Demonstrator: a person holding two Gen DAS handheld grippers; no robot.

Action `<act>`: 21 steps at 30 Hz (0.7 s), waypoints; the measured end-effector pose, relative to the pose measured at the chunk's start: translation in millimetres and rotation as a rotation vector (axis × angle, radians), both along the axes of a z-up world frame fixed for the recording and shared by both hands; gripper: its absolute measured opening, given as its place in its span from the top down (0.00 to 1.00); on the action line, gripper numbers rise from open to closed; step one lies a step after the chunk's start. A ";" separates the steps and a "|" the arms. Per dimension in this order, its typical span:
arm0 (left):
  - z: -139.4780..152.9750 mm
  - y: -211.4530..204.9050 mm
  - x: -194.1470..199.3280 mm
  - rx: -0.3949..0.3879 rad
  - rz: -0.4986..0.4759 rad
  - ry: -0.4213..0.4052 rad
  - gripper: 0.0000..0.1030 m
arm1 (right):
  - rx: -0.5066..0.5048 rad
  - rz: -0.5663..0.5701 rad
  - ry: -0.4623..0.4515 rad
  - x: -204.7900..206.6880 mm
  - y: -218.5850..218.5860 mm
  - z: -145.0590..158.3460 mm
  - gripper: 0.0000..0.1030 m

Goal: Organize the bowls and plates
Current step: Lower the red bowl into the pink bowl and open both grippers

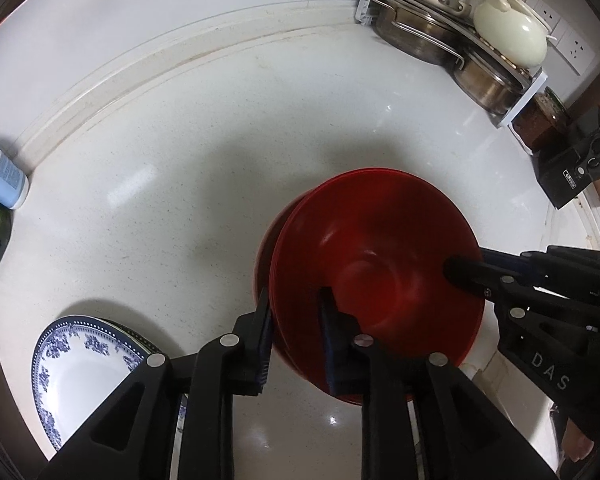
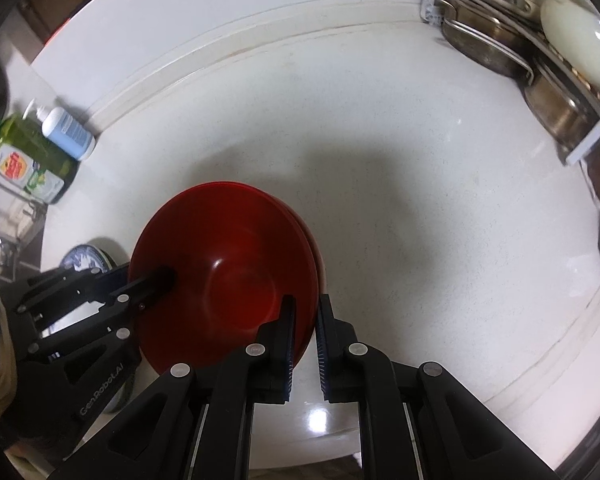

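A red bowl [image 1: 380, 248] rests nested in another red bowl [image 1: 262, 248] on the white counter [image 1: 180, 152]. My left gripper [image 1: 295, 294] straddles the top bowl's left rim, one finger outside and one inside. Its pads stand slightly apart from the wall, so it is open. On the opposite rim, my right gripper [image 2: 306, 299] is shut on the red bowl [image 2: 228, 264]. From the left wrist view only its upper finger [image 1: 464, 272] shows, lying inside the bowl. A blue-and-white patterned plate [image 1: 80, 360] lies at the counter's near left.
A dish rack [image 1: 512, 112] with steel pans and a cream lidded pot [image 1: 512, 28] fills the back right corner. A black box [image 1: 568, 168] and a jar [image 1: 540, 116] stand beside it. A pale blue bottle [image 2: 66, 128] and a green soap bottle [image 2: 28, 156] stand at the left.
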State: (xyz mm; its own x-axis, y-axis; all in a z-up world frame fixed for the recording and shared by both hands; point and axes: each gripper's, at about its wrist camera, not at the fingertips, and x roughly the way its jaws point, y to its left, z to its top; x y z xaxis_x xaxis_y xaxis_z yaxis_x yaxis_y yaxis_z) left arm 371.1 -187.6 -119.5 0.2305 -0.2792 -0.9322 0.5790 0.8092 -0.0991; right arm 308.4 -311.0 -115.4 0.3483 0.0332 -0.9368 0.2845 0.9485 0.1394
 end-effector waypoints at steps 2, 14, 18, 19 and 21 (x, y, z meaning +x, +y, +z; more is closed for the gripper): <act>0.9 1.4 0.8 -0.007 0.005 0.012 0.75 | -0.007 0.007 -0.001 -0.3 0.7 0.2 0.89; 23.8 13.1 -4.6 -0.024 0.002 -0.044 0.49 | 0.013 0.012 -0.015 -4.1 -2.6 0.6 0.75; 37.2 25.6 -2.5 -0.040 0.038 -0.086 0.47 | 0.023 -0.016 -0.060 -8.1 -2.3 10.3 0.75; 40.5 28.0 -2.1 -0.040 0.044 -0.098 0.46 | 0.007 -0.022 -0.072 -8.8 -2.0 13.6 0.74; 45.5 31.4 -1.1 -0.042 0.051 -0.117 0.45 | -0.016 -0.038 -0.103 -11.4 -0.6 21.6 0.69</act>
